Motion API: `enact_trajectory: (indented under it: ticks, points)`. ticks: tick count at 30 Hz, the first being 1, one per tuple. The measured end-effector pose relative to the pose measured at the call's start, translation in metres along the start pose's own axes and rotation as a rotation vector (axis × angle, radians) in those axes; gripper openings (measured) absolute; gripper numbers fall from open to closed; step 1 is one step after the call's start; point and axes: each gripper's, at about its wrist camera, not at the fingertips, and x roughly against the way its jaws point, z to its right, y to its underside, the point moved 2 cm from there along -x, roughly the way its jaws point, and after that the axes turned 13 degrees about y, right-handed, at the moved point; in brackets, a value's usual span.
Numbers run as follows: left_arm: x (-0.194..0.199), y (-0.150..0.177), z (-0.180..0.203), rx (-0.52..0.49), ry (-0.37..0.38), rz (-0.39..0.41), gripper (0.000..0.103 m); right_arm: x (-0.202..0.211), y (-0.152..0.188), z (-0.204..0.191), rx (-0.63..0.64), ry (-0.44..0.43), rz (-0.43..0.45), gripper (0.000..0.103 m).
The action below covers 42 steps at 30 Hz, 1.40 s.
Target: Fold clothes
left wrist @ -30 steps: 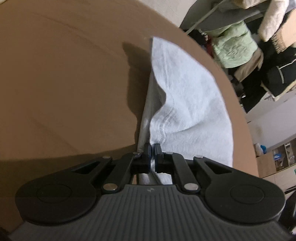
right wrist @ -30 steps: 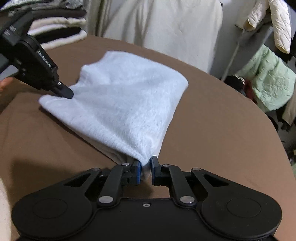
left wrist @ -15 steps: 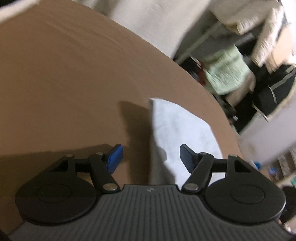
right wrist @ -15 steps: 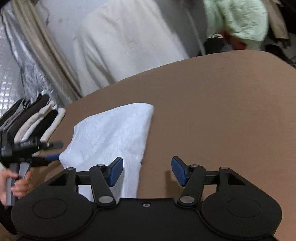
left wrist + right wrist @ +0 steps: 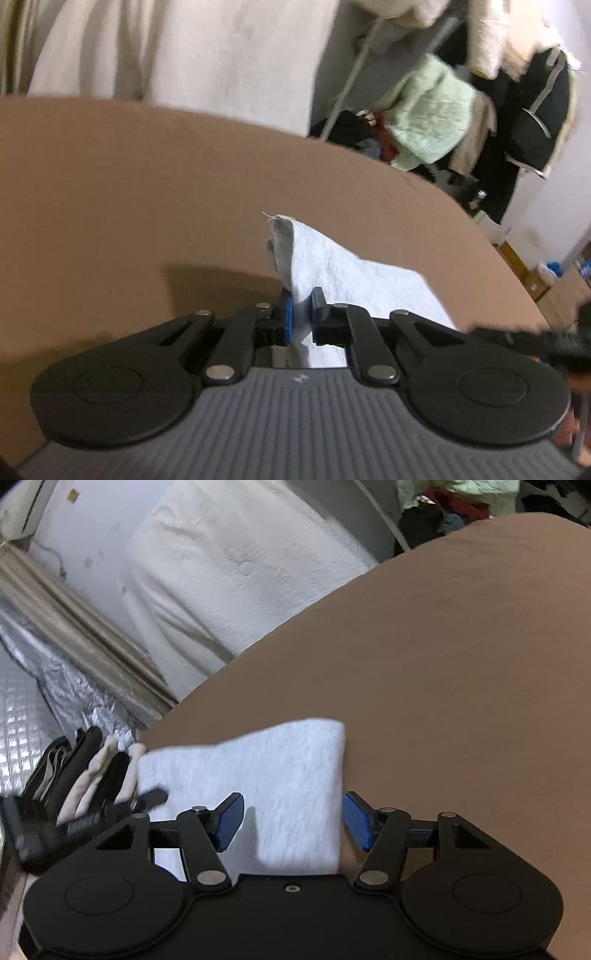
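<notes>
A white folded cloth (image 5: 351, 273) lies on the brown table (image 5: 147, 192). My left gripper (image 5: 302, 312) is shut on the cloth's near left edge, and a raised corner of fabric stands up just beyond the blue pads. In the right wrist view the same white cloth (image 5: 280, 775) lies flat under my right gripper (image 5: 293, 821), which is open with its blue pads spread over the cloth's right half. The left gripper (image 5: 147, 797) shows there as a blurred black tool at the cloth's left edge.
A stack of folded dark and cream garments (image 5: 85, 771) sits at the table's left edge. White draped fabric (image 5: 236, 572) hangs behind the table. A rack with a mint jacket (image 5: 432, 114) and dark clothes stands at the far right. Brown table (image 5: 461, 664) stretches beyond the cloth.
Both grippers let go of the cloth half a second ago. The left gripper has since shut again on the cloth's edge. The right gripper stays open and now hovers over the cloth.
</notes>
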Motion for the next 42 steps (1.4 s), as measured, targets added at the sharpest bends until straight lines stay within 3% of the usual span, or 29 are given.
enact_trajectory:
  ticks: [2, 4, 7, 8, 11, 12, 14, 16, 19, 20, 23, 25, 27, 30, 35, 37, 38, 39, 40, 41, 42]
  points:
    - [-0.017, 0.005, -0.007, 0.003, -0.04, -0.044, 0.01, -0.004, 0.011, -0.004, 0.065, 0.042, -0.013, 0.065]
    - [-0.022, 0.006, -0.013, 0.019, -0.084, -0.046, 0.022, -0.003, 0.022, -0.001, 0.099, 0.073, -0.024, 0.066]
    - [0.003, 0.007, -0.021, 0.131, -0.066, 0.006, 0.037, 0.001, 0.027, 0.012, 0.048, 0.06, -0.022, 0.066]
    - [0.011, 0.008, -0.022, 0.162, -0.056, 0.021, 0.037, 0.005, 0.025, 0.012, 0.04, 0.066, -0.017, 0.066]
    - [0.035, 0.016, -0.012, 0.171, 0.025, 0.038, 0.046, 0.016, 0.021, 0.009, 0.027, 0.085, 0.005, 0.067]
    - [0.035, 0.023, -0.005, 0.143, 0.029, -0.004, 0.053, 0.02, 0.022, 0.001, 0.065, 0.09, 0.028, 0.067]
    - [0.036, 0.037, 0.009, 0.091, 0.033, -0.088, 0.055, 0.03, 0.025, -0.021, 0.176, 0.076, 0.065, 0.067]
    - [0.032, 0.06, 0.014, 0.065, -0.001, -0.161, 0.055, 0.028, 0.038, -0.038, 0.295, 0.075, 0.026, 0.067]
    - [0.033, 0.085, 0.019, 0.022, -0.038, -0.243, 0.056, 0.019, 0.068, -0.047, 0.423, 0.164, -0.051, 0.073]
    - [0.037, 0.089, 0.019, 0.006, -0.042, -0.256, 0.056, 0.021, 0.078, -0.042, 0.419, 0.173, -0.057, 0.076]
    - [0.047, 0.094, 0.021, -0.039, -0.066, -0.294, 0.06, 0.028, 0.096, -0.018, 0.27, 0.104, -0.132, 0.078]
    - [0.051, 0.09, 0.022, -0.038, -0.079, -0.292, 0.063, 0.038, 0.1, -0.008, 0.246, 0.059, -0.142, 0.078]
    - [0.055, 0.089, 0.019, -0.027, -0.05, -0.246, 0.065, 0.043, 0.097, -0.003, 0.262, 0.031, -0.16, 0.078]
    - [0.053, 0.089, 0.005, 0.068, 0.024, -0.208, 0.071, 0.051, 0.077, -0.001, 0.256, -0.009, -0.141, 0.079]
    - [0.031, 0.093, -0.004, 0.153, 0.137, -0.165, 0.083, 0.034, 0.04, 0.019, 0.067, -0.072, -0.113, 0.083]
    - [0.023, 0.095, -0.008, 0.187, 0.181, -0.148, 0.101, 0.012, 0.036, 0.033, -0.016, -0.077, -0.151, 0.084]
    - [0.019, 0.096, -0.01, 0.204, 0.204, -0.139, 0.101, -0.001, 0.034, 0.039, -0.057, -0.088, -0.176, 0.084]
    - [0.015, 0.096, -0.011, 0.221, 0.226, -0.131, 0.09, -0.011, 0.035, 0.043, -0.089, -0.12, -0.197, 0.085]
    - [0.011, 0.097, -0.013, 0.238, 0.248, -0.122, 0.047, -0.015, 0.034, 0.04, -0.105, -0.142, -0.201, 0.08]
    - [0.01, 0.097, -0.014, 0.249, 0.264, -0.113, 0.032, -0.02, 0.034, 0.038, -0.122, -0.165, -0.206, 0.071]
    - [0.021, 0.095, -0.011, 0.236, 0.251, -0.1, 0.025, -0.025, 0.033, 0.036, -0.138, -0.188, -0.21, 0.058]
